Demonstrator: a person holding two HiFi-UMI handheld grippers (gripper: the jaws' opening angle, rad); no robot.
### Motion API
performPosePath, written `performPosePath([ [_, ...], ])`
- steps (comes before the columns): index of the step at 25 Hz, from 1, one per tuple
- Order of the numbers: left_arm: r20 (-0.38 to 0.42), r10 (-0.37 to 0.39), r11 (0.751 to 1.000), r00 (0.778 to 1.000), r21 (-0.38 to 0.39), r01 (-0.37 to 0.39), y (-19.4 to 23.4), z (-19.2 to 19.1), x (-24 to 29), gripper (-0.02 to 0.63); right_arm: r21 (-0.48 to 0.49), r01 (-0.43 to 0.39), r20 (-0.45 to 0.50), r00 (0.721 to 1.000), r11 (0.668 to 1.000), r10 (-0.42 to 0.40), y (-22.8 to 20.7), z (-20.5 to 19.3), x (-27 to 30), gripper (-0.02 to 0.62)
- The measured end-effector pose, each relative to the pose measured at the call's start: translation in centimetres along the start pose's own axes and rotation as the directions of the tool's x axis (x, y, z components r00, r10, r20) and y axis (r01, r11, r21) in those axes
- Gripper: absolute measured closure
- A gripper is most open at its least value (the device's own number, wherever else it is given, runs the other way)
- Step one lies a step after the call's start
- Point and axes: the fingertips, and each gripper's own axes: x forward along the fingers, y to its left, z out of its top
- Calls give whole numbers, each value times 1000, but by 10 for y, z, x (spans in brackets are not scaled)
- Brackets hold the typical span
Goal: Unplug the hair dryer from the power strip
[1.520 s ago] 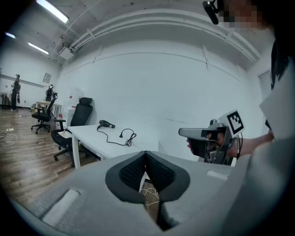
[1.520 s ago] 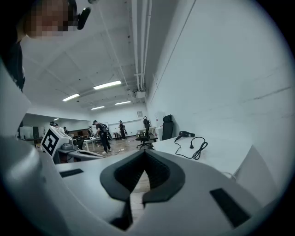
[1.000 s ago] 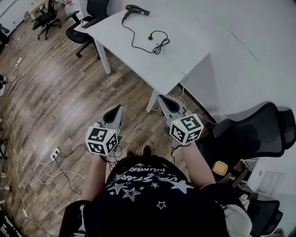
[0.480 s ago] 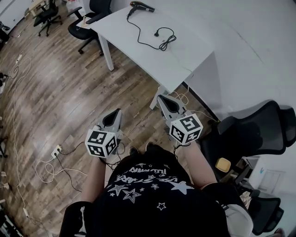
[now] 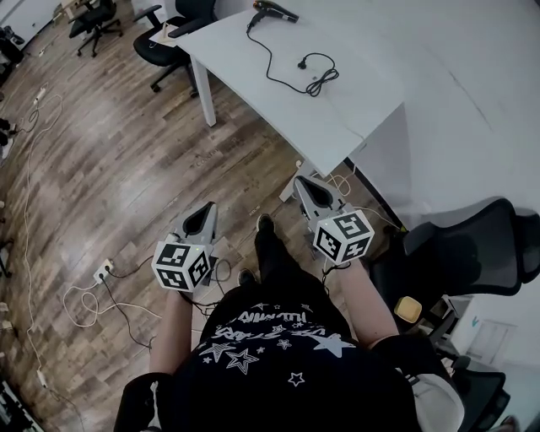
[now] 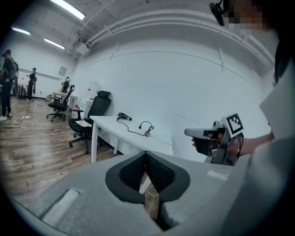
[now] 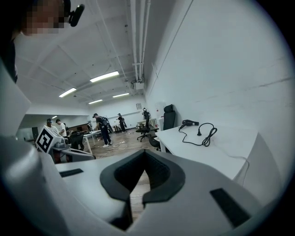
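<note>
A black hair dryer (image 5: 274,10) lies at the far end of the white table (image 5: 253,76). Its black cord (image 5: 316,78) ends in a loose coil, and the plug (image 5: 301,62) rests on the tabletop. The left gripper view shows the dryer (image 6: 123,117) far ahead, and the right gripper view shows the dryer (image 7: 189,123) and the cord (image 7: 205,135). My left gripper (image 5: 202,215) and right gripper (image 5: 305,187) are held in front of my body over the wooden floor, short of the table's near corner. Both are shut and hold nothing.
A white power strip (image 5: 103,271) with loose cables lies on the floor at the left. White cables (image 5: 339,180) hang by the table's near leg. A black office chair (image 5: 472,245) stands at the right and another (image 5: 169,42) at the table's far end. People (image 7: 100,126) stand far off.
I have stepped forward: one foot now shows between the grippers. Both grippers have sunk slightly, and the left has drifted left. Their jaws look the same.
</note>
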Motion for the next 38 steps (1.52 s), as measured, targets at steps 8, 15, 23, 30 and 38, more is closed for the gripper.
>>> performPosePath([
  [8, -17, 34, 999, 999, 20, -34, 26, 18, 47, 598, 63, -37, 18, 999, 997, 36, -43, 15, 66, 588],
  [15, -26, 55, 998, 998, 22, -55, 57, 55, 112, 598, 85, -25, 24, 999, 996, 23, -105, 46, 129, 588],
  [23, -34, 50, 998, 998, 27, -49, 70, 87, 174, 597, 110, -7, 5, 1000, 994, 6, -160, 65, 177, 588],
  [30, -46, 68, 997, 997, 33, -66, 77, 106, 214, 597, 130, 2, -3, 1000, 992, -2, -206, 74, 201, 588],
  [38, -46, 73, 995, 996, 71, -69, 77, 125, 254, 597, 70, 24, -27, 999, 997, -22, -241, 81, 223, 588],
])
